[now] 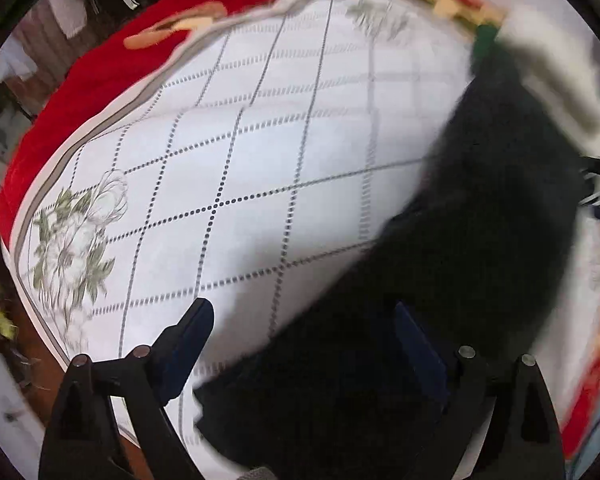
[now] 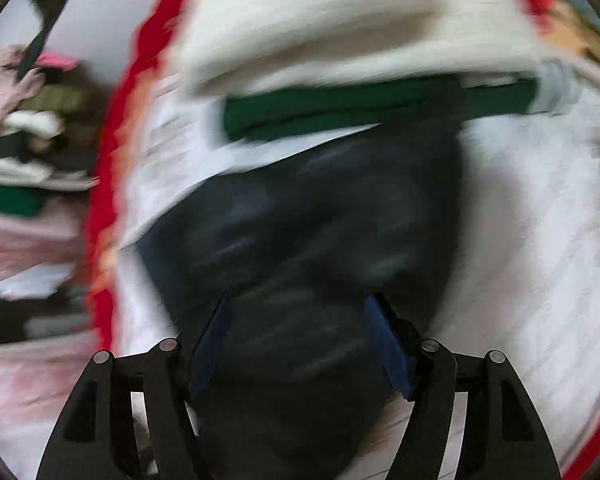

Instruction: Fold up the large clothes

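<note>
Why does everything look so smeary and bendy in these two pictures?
Right wrist view: heavy motion blur streaks the black garment, the folded green garment and the cream garment; only the right tool looks sharp. Left wrist view: milder blur, worst toward the right; the white sheet with its dotted grid stays readable, but the fisheye lens curves its lines.

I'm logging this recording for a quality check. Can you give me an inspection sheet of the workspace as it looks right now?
Surface: white checked bedsheet with flower print, over a red blanket.
Job's things: black garment on the sheet; folded white garment and green garment stacked beyond it.
Clutter: heap of mixed clothes beside the bed.
Grippers: left gripper open, black cloth between its fingers; right gripper open over the black garment.
Cables: nothing seen.
Surroundings: blurred, dark furniture; details unclear.
</note>
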Demonstrator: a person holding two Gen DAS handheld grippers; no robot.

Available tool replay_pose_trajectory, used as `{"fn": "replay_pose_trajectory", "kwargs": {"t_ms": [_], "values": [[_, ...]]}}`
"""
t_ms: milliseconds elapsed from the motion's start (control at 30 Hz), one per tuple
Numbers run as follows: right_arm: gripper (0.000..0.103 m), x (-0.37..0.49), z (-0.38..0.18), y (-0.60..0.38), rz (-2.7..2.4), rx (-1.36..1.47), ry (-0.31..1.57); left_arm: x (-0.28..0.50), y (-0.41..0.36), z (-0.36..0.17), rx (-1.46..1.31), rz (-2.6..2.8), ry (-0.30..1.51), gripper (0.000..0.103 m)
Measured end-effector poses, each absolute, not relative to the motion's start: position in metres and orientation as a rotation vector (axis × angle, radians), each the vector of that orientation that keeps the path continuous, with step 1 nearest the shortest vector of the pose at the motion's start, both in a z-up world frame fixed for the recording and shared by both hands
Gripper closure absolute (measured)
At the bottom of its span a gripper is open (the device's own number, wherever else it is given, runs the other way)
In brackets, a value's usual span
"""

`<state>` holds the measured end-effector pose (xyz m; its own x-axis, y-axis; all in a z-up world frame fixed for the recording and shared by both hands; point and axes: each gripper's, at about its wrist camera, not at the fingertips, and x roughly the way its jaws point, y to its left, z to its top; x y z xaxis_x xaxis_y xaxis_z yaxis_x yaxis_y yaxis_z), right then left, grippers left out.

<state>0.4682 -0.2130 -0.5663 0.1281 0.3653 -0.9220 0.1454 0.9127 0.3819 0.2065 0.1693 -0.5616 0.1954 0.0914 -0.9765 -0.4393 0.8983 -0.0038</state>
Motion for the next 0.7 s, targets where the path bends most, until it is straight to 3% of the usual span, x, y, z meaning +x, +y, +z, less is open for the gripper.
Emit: {"fn": "replay_pose_trajectory", "kwargs": {"t_ms": [100,200,267,333,400,600,667,700], "values": [[0.032,0.477,-0.605,-0.25,0.082,0.453,1.483,0.219,0.175,-0.595,-0.326,0.384,1.383,0.008],[0.031,0.484,-0.651,-0.264,0.149,0.62,1.55,0.221,0.175,-0.596,-0.294,0.391,1.385,0.006],[0.035,0.481,-0.655,-0.267,0.157,0.656,1.483,0.221,0.172,-0.591,-0.258,0.401,1.383,0.006],[0.074,0.472,-0.646,-0.267,0.173,0.631,1.438,0.22,0.17,-0.583,-0.235,0.417,1.383,0.006],[0.087,0.455,-0.633,-0.28,0.171,0.695,1.412,0.217,0.167,-0.575,-0.222,0.425,1.392,0.006],[0.088,0.335,-0.604,-0.358,-0.05,0.798,1.49,0.188,0.149,-0.537,-0.217,0.421,1.385,0.006],[0.085,0.299,-0.612,-0.377,-0.069,0.762,1.584,0.179,0.14,-0.531,-0.224,0.411,1.391,0.006],[0.079,0.275,-0.619,-0.39,-0.084,0.761,1.66,0.175,0.135,-0.529,-0.225,0.408,1.394,0.006]]}}
